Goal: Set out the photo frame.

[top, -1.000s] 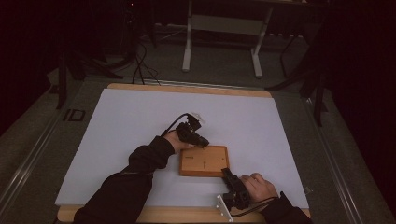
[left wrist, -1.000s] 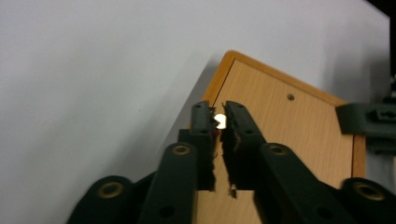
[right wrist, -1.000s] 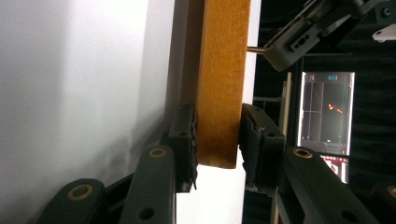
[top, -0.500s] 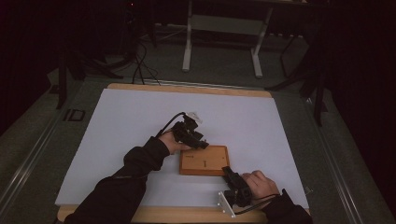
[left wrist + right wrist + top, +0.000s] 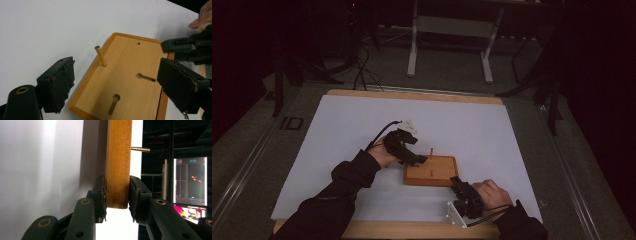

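A flat wooden board [image 5: 431, 170] lies on the white sheet near the front of the table. A thin brass-coloured peg [image 5: 431, 151] stands upright in a hole by its far edge. My left gripper [image 5: 418, 160] hovers at the board's left side. In the left gripper view it [image 5: 120, 77] is open, its jaws wide on either side of the board [image 5: 130, 65], with the peg [image 5: 100, 56] ahead and untouched. My right gripper [image 5: 458, 183] is shut on the board's near right corner. In the right gripper view its pads [image 5: 100, 195] clamp the board edge [image 5: 118, 165], and the peg [image 5: 140, 149] juts out beyond.
The board's top has two keyhole slots [image 5: 145, 77] and a small round hole [image 5: 138, 43]. The white sheet [image 5: 342, 135] covers a wooden table [image 5: 412, 95]. A white table frame [image 5: 452, 35] stands on the dark floor behind. A lit screen [image 5: 190, 182] glows far off.
My left gripper has drawn back slightly to the near left, and the peg now stands free at the board's far edge. The right gripper keeps its hold on the board.
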The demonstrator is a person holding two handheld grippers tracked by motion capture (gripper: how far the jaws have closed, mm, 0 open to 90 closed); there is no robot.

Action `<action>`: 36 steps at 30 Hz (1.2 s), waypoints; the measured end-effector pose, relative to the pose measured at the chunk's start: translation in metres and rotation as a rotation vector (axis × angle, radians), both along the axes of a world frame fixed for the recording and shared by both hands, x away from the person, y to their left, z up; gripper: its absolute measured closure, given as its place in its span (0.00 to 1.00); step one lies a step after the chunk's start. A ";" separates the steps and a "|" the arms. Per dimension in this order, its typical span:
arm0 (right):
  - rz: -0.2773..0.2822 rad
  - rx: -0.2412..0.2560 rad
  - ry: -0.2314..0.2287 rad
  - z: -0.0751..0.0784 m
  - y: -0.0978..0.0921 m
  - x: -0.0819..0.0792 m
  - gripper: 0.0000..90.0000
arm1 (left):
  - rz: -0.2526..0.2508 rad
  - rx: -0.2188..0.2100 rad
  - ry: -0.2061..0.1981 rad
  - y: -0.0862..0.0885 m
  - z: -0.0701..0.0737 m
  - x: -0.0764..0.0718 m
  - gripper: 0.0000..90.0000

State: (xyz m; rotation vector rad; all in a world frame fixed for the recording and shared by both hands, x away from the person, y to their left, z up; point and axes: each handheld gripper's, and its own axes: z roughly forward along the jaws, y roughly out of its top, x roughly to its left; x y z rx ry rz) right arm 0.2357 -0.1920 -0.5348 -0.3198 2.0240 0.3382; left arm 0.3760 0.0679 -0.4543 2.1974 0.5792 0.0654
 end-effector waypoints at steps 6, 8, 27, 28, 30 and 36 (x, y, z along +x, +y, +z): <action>0.008 0.011 0.050 0.012 -0.001 0.005 0.77 | -0.016 -0.005 -0.073 0.012 0.005 -0.015 0.09; 0.010 0.011 0.064 0.015 -0.001 0.007 0.77 | -0.028 -0.006 -0.095 0.015 0.006 -0.021 0.08; 0.041 0.021 0.227 0.048 -0.008 0.036 0.78 | -0.106 0.018 -0.206 0.028 -0.001 -0.073 0.08; 0.041 0.024 0.245 0.051 -0.008 0.039 0.78 | -0.100 0.017 -0.207 0.030 -0.002 -0.074 0.08; 0.047 0.027 0.279 0.057 -0.009 0.046 0.78 | -0.090 0.016 -0.204 0.033 -0.004 -0.076 0.08; 0.058 0.025 0.372 0.072 -0.010 0.063 0.78 | -0.058 -0.021 -0.214 0.044 -0.012 -0.078 0.08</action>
